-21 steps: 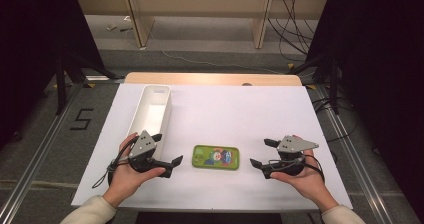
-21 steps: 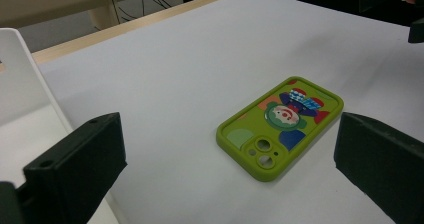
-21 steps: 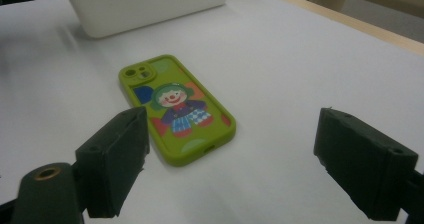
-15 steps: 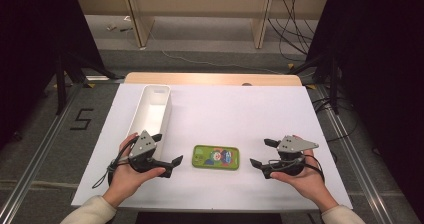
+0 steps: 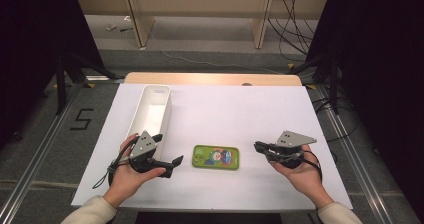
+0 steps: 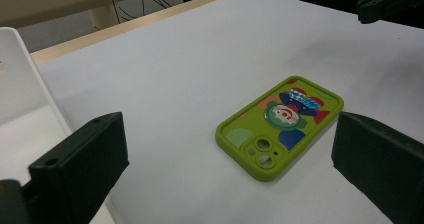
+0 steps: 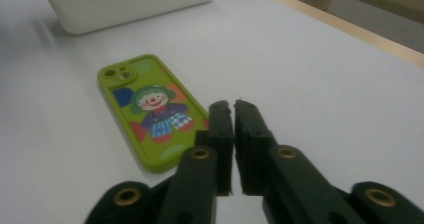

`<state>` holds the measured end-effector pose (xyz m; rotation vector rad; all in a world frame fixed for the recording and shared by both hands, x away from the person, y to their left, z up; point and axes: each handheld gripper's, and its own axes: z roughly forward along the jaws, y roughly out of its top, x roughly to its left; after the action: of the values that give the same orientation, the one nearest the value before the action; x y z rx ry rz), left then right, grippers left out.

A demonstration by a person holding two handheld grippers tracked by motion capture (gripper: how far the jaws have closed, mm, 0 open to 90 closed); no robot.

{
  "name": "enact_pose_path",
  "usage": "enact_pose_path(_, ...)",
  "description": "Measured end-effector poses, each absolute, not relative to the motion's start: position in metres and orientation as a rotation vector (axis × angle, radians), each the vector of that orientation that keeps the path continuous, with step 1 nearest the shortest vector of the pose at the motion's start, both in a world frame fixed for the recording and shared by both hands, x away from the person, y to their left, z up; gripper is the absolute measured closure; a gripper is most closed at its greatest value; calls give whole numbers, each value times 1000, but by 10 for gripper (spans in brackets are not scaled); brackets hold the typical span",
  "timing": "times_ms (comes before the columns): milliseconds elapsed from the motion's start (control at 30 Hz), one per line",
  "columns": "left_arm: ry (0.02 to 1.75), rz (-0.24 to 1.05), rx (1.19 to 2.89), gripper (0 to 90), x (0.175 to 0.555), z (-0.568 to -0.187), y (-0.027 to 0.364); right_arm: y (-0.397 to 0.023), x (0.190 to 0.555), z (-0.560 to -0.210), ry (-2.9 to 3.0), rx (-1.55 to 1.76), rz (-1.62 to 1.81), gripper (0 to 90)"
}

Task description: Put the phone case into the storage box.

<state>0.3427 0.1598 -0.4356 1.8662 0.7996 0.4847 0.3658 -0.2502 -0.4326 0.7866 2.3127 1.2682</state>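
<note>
The case [image 5: 216,157] lies flat at the surface's [image 5: 240,109] 6 o'clock, between both grippers, untouched. This looks like the approach step. Left gripper [image 5: 170,165], at the case's 9 o'clock, is released wide; right gripper [image 5: 258,146], at 3 o'clock, is clenched empty. Next: straddle the case's edges and close. A floor marking [image 5: 80,119] reads "5".

Counting one green phone case [image 5: 216,157] lying at lower centre of the high view, with one clown picture on it and, at one end, two round lens openings. Counting one white bin [image 5: 152,109] sitting toward centre left. Counting two grippers: the left gripper [image 5: 167,154] at lower left, the right gripper [image 5: 260,147] at lower right, each showing two black jaws. Counting one white counter [image 5: 240,109] carrying everything.
</note>
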Motion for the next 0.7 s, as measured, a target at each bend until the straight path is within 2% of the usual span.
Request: enact_pose_path(700, 793, 475, 1874, 19, 343, -437, 157, -193, 417, -451, 2449, 838, 1081, 900)
